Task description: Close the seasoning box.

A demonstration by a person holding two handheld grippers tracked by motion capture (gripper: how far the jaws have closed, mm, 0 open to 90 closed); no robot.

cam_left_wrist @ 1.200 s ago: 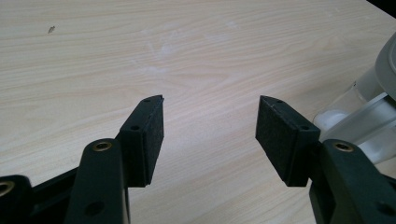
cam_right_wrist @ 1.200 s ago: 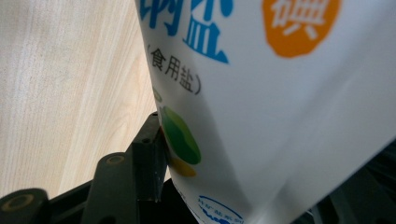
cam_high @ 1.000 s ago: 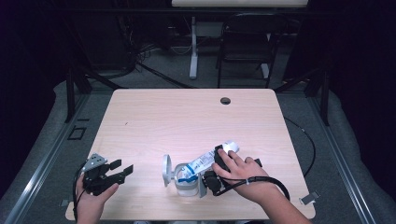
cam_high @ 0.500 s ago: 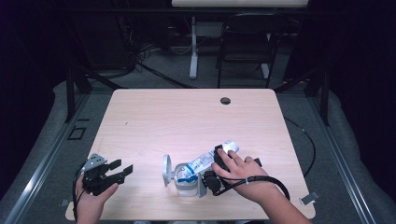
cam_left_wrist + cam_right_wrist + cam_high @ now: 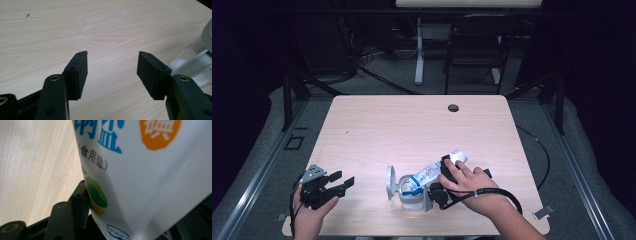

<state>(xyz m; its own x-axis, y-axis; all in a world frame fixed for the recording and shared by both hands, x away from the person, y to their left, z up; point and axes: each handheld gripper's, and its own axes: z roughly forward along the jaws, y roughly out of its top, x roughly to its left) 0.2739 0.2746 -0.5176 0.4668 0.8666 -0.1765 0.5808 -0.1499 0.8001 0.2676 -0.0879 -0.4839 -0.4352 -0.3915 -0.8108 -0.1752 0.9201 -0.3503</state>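
A white salt bag (image 5: 430, 174) with blue print lies tilted, its lower end over a clear jar (image 5: 411, 198) near the table's front edge. The jar's round lid (image 5: 390, 182) stands flipped open on its left side. My right gripper (image 5: 445, 172) is shut on the bag's upper part, under the person's hand. In the right gripper view the bag (image 5: 150, 170) is pressed against the left pad (image 5: 81, 201); the other jaw is hidden behind it. My left gripper (image 5: 340, 180) rests open at the front left, nothing between its pads (image 5: 80, 72), with the jar (image 5: 197, 62) off to its right.
The light wooden table (image 5: 412, 130) has a round cable hole (image 5: 453, 107) near its far edge. A chair (image 5: 472, 50) and a table leg (image 5: 418, 50) stand on the floor beyond. A cable (image 5: 539, 150) loops off the table's right side.
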